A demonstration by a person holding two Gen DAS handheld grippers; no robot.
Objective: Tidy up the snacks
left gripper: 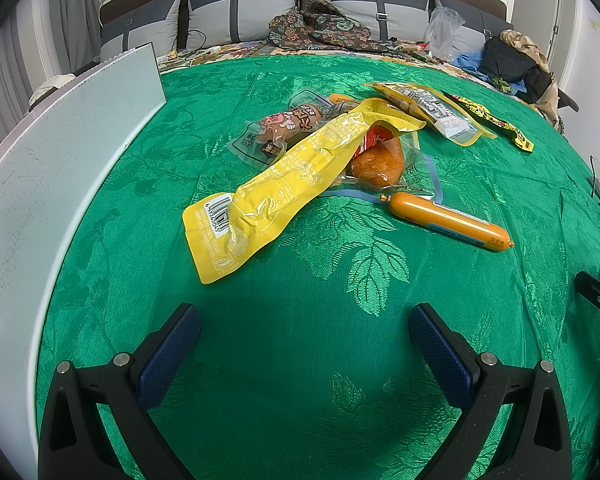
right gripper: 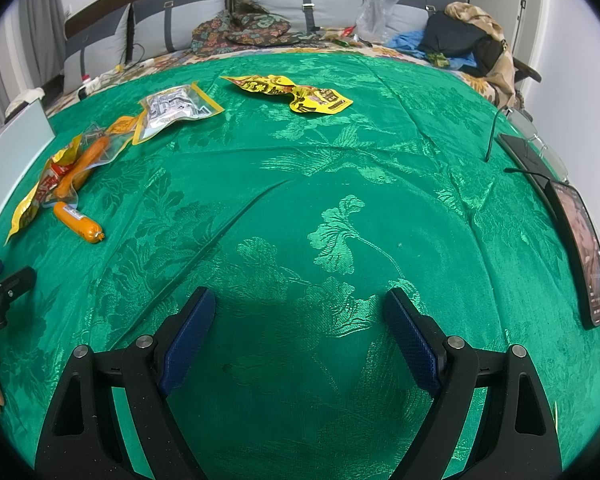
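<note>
Nothing looks sorted yet: the snacks lie scattered on the green cloth [left gripper: 300, 360]. The left gripper [left gripper: 304, 320] is spread wide and empty, low over the cloth; the long yellow packet [left gripper: 284, 184] lies at its 12 o'clock, draped over a clear-wrapped bun [left gripper: 380, 160], with the orange sausage [left gripper: 452, 220] at 1 o'clock. The right gripper [right gripper: 300, 308] is also released, holding nothing; a crumpled yellow wrapper [right gripper: 296, 92] sits far off at 12 o'clock. A white board [left gripper: 60, 168] stands at the left's 9 o'clock, and a phone [right gripper: 588, 256] lies at the right's 3 o'clock. The overlapping packets will likely hinder clean picks.
</note>
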